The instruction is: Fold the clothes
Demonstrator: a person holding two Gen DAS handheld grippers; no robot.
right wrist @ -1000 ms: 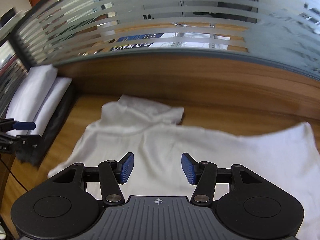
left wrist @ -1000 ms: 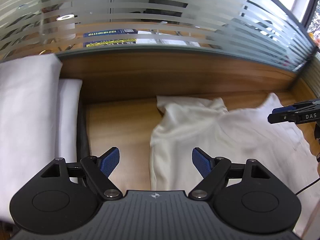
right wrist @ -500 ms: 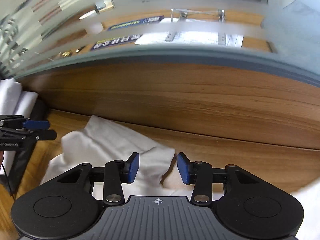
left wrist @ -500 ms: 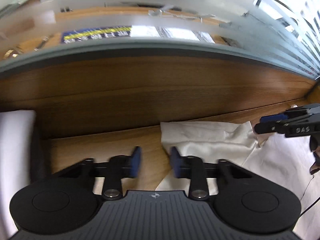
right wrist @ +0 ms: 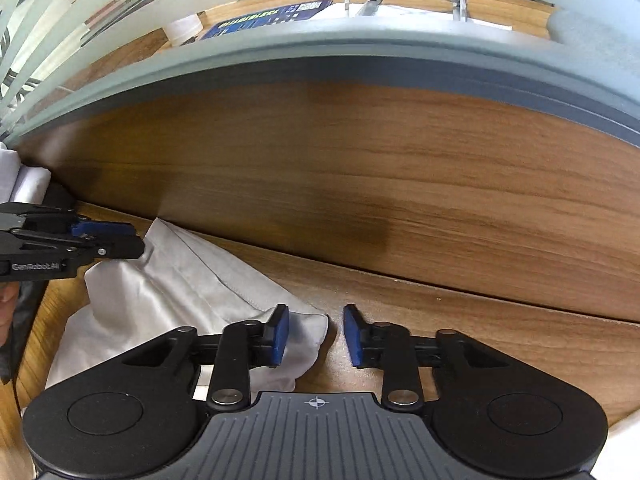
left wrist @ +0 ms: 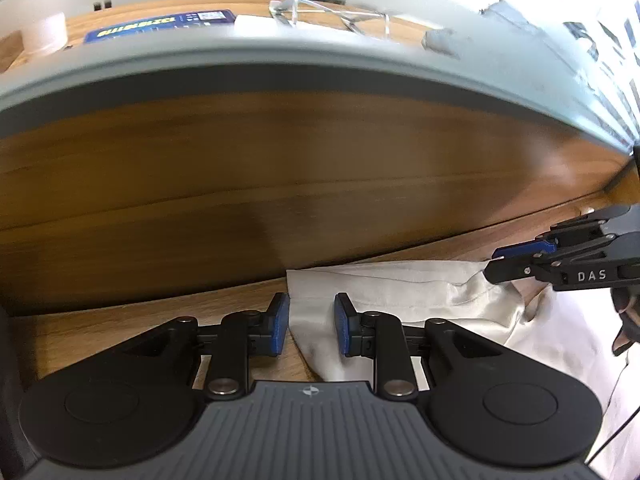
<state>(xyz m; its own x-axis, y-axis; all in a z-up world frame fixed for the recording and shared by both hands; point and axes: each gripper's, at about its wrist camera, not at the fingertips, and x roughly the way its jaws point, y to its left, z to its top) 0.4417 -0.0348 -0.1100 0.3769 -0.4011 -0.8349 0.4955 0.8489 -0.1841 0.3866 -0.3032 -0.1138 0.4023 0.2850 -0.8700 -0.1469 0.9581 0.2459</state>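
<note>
white garment [left wrist: 404, 296], smooth woven cloth with a stitched seam along its far hem, lies crumpled on the wooden surface [left wrist: 152, 320] close to the wood-grain back panel [left wrist: 280, 184]; its far folded edge runs roughly left to right, parallel to that panel, and the rest of the cloth spreads toward the near right. in the left wrist view the left tongs [left wrist: 308, 323] sit at the left corner of that edge, blue pads part spread with cloth lying between them; whether the pads press the cloth cannot be told. in the right wrist view the right tongs [right wrist: 316, 334] sit at the opposite corner, part spread, the left pad over the cloth tip and the right pad over bare wood, nothing pinched. the right tongs' body reads "das" in white letters, seen from the left; the left tongs' body [right wrist: 72, 242] reads "genrobot.ai", seen from the right. above the panel runs a grey rail [right wrist: 360, 56] under frosted striped glass; behind the glass is a blue label [left wrist: 160, 28] with yellow print, mirrored and not legible. folded white cloth [right wrist: 20, 176] is stacked at far left.
</note>
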